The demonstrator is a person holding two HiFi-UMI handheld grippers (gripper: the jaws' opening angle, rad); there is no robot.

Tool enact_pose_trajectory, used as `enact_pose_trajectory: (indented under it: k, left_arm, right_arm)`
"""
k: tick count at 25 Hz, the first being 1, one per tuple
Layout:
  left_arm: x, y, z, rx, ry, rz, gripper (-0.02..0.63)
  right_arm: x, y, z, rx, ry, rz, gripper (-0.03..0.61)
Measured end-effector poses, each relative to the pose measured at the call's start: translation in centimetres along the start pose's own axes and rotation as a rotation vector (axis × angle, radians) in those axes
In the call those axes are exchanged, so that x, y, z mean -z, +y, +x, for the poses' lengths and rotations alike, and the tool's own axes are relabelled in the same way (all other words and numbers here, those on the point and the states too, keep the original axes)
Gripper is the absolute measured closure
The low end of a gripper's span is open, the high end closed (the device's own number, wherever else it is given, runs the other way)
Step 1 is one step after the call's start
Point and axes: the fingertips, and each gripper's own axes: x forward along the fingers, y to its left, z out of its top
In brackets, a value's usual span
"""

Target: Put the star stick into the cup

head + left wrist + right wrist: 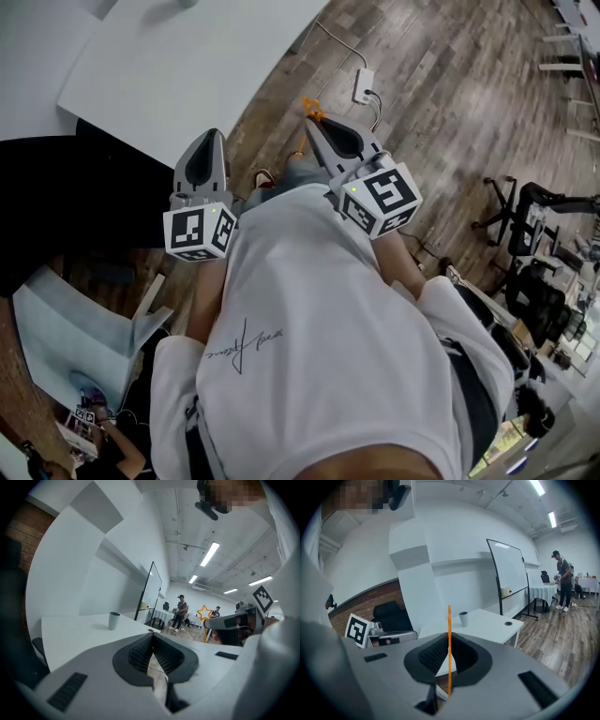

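A person in a white T-shirt (328, 319) holds two grey handheld grippers at chest height above a wood-plank floor (450, 103), beside a white table (187, 66). The right gripper (315, 122) has its jaws closed on the thin orange stick topped with an outlined star (312, 111), which stands upright at the gripper's tip; the right gripper view shows the stick edge-on as a narrow orange line rising between the ribbed black pads (433, 654). The left gripper (210, 141), just beside it, has its jaws pressed together with nothing between them, as the left gripper view shows. From that view the star stick (204, 613) appears off to the right, carried clear of the table. A small grey-green cup (114, 620) stands upright on the white table, well apart from both grippers, open end up. A tall whiteboard on a stand (508, 573) rises past the table's far end, and several people stand in the room's background (562, 581).
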Motion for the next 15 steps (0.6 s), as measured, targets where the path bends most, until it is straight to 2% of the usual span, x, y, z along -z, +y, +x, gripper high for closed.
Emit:
enact_pose_trajectory:
  k: [5, 15]
  left_arm:
    - [-0.1, 0.6, 0.9, -0.019, 0.002, -0.014, 0.604]
    - [-2.7, 3.0, 5.4, -0.128, -0.014, -0.025, 0.604]
  right_arm:
    - [-0.9, -1.1, 1.3, -0.035, -0.018, 0.002, 0.556]
    - [-5.1, -6.0, 7.4, -0.125, -0.052, 0.003, 0.556]
